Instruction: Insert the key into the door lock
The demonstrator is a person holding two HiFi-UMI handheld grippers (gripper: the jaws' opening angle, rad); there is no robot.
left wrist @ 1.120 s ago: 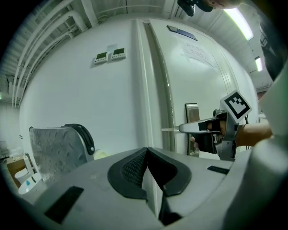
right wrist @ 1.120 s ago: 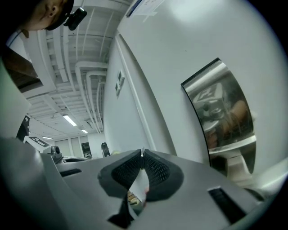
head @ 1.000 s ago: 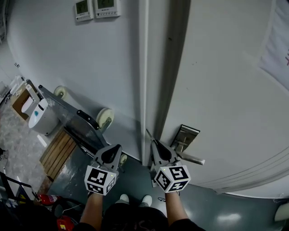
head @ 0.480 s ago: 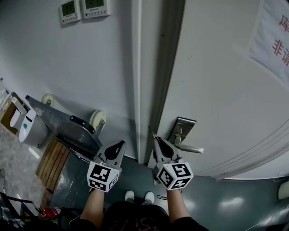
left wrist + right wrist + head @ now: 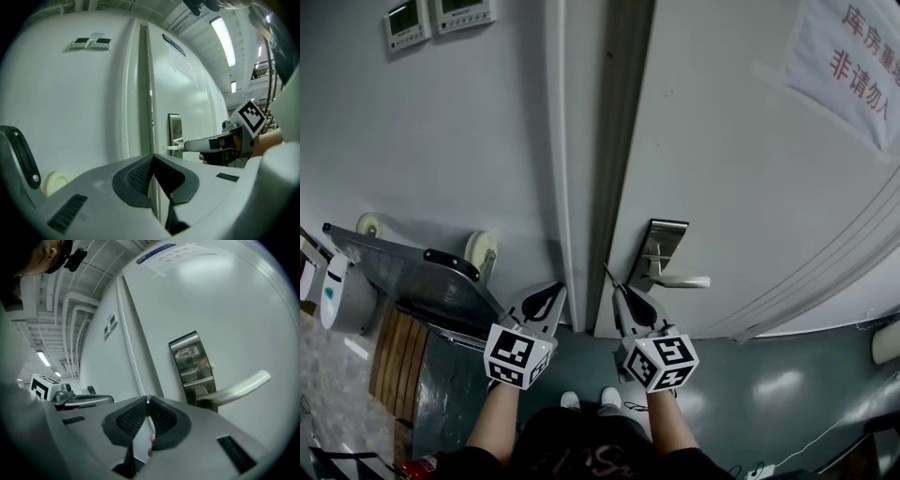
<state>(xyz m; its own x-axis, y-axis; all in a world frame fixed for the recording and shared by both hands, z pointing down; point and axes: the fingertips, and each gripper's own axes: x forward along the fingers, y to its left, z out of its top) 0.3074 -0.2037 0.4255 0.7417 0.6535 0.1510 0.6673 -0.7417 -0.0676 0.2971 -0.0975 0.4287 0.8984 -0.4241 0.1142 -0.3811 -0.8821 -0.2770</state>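
Head view: both grippers are held up in front of a pale door point(image 5: 750, 169), pointing roughly level.

Right gripper point(image 5: 620, 293): jaws closed on the key point(image 5: 608, 275). The thin blade sticks out past the tips toward the dark gap at the door edge. In the right gripper view the pads point(image 5: 161, 416) pinch the blade edge-on.

Key is not in the lock. Its tip sits left of the steel lock plate point(image 5: 662, 246), near it but apart. The lever handle point(image 5: 684, 280) juts right from the plate.

Left gripper point(image 5: 551, 294): jaws together, nothing between them. It is just beside the right gripper, on the wall side.

The left gripper view shows the key point(image 5: 170, 148) level with the lock plate point(image 5: 175, 129).

Surroundings: two wall control panels point(image 5: 431, 19), a paper sign point(image 5: 848, 56) with red characters, and a wheeled trolley point(image 5: 412, 272) leaning on the wall.
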